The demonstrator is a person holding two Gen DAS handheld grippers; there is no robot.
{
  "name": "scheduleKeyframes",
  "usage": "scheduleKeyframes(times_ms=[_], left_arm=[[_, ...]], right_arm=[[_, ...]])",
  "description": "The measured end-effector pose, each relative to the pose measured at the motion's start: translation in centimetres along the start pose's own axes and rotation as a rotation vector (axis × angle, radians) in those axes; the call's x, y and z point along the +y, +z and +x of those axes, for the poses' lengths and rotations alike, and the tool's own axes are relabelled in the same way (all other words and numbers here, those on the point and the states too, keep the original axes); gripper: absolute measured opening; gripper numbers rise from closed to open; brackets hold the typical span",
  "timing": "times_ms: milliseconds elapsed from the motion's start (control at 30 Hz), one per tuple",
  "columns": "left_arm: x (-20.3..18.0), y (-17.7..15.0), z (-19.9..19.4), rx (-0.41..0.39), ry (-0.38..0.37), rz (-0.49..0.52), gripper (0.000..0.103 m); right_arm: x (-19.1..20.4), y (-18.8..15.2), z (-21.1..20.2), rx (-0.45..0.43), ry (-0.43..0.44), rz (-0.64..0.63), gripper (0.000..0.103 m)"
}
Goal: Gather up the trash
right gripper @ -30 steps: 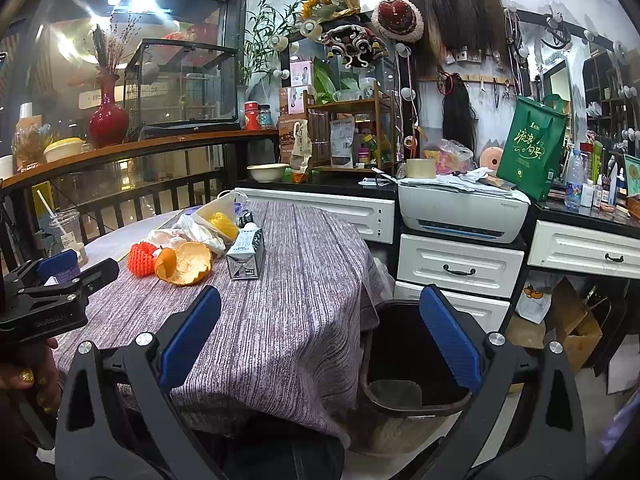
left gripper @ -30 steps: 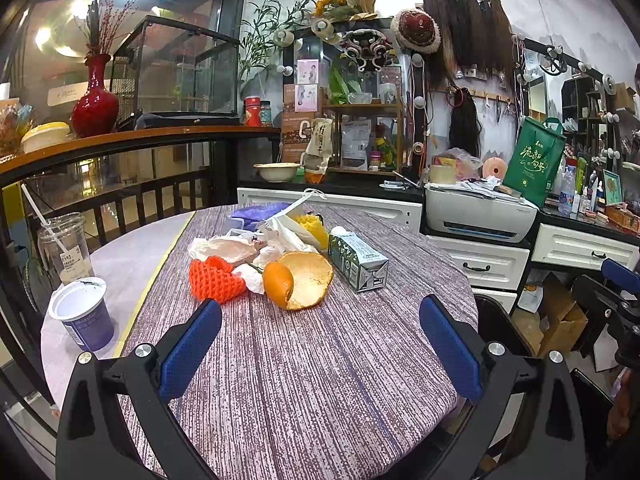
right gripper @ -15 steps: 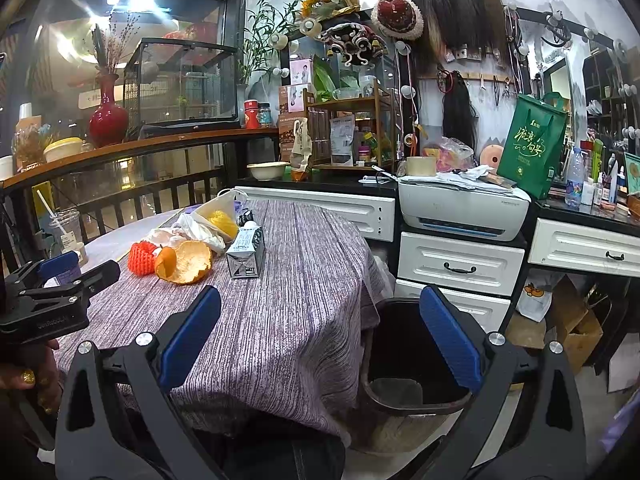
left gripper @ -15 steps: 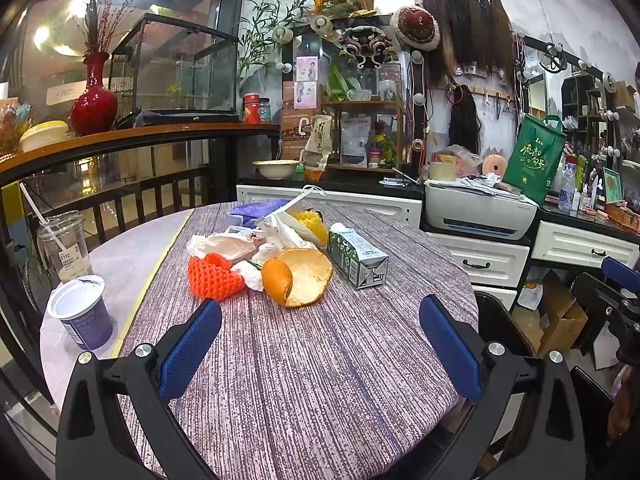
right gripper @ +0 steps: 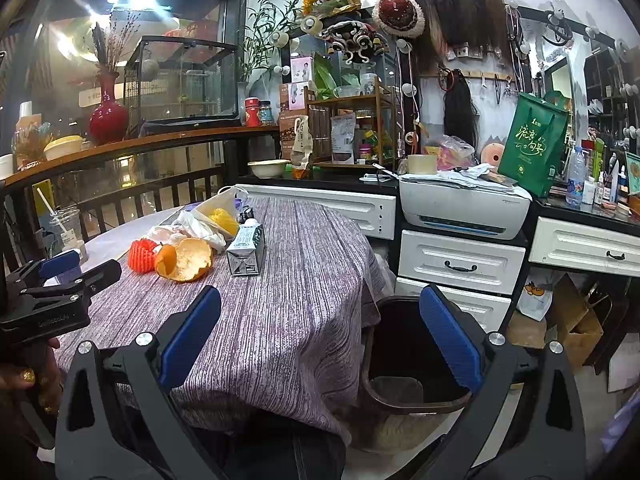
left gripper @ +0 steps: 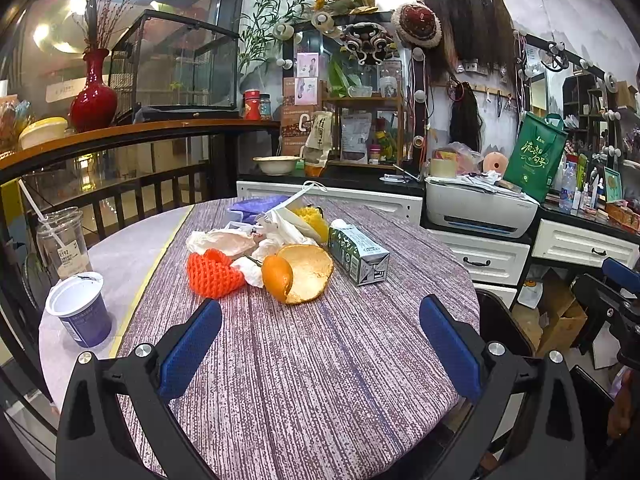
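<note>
A heap of trash lies mid-table on the purple striped cloth: orange peel, an orange foam fruit net, a milk carton on its side, crumpled tissues and a yellow net. My left gripper hovers open over the near part of the table, short of the heap, nothing between its fingers. My right gripper is open and empty over the table's right edge, above a dark trash bin on the floor. The peel and carton lie to its far left.
A blue-white yogurt cup and a plastic cup with a straw stand at the table's left edge. White drawers with a printer line the back right. A cardboard box sits on the floor.
The left gripper has drifted very slightly; the trash sits a touch lower in its view. The right gripper has barely moved. Both stay open.
</note>
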State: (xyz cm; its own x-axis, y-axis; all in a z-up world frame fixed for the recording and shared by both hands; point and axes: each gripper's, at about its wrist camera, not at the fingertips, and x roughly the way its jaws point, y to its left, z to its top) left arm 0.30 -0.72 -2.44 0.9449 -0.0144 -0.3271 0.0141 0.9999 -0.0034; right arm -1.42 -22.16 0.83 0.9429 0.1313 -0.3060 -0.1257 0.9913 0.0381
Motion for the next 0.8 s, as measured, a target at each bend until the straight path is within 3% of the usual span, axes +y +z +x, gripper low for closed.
scheduleKeyframes(times_ms=[433, 633, 800], left_arm=[[0.1, -0.2, 0.1, 0.014, 0.004, 0.006, 0.098], [1.7, -1.3, 1.7, 0.113, 0.004, -0.023, 0.098], [3.9, -0.8, 2.5, 0.188, 0.011, -0.076, 0.098]], right_arm=[[0.2, 0.1, 0.4, 0.026, 0.010, -0.002, 0.098], [1.4, 0.0, 3.3, 0.184, 0.092, -0.049, 0.098], [1.9, 0.3, 6.0, 0.266, 0.145, -0.078, 0.098]])
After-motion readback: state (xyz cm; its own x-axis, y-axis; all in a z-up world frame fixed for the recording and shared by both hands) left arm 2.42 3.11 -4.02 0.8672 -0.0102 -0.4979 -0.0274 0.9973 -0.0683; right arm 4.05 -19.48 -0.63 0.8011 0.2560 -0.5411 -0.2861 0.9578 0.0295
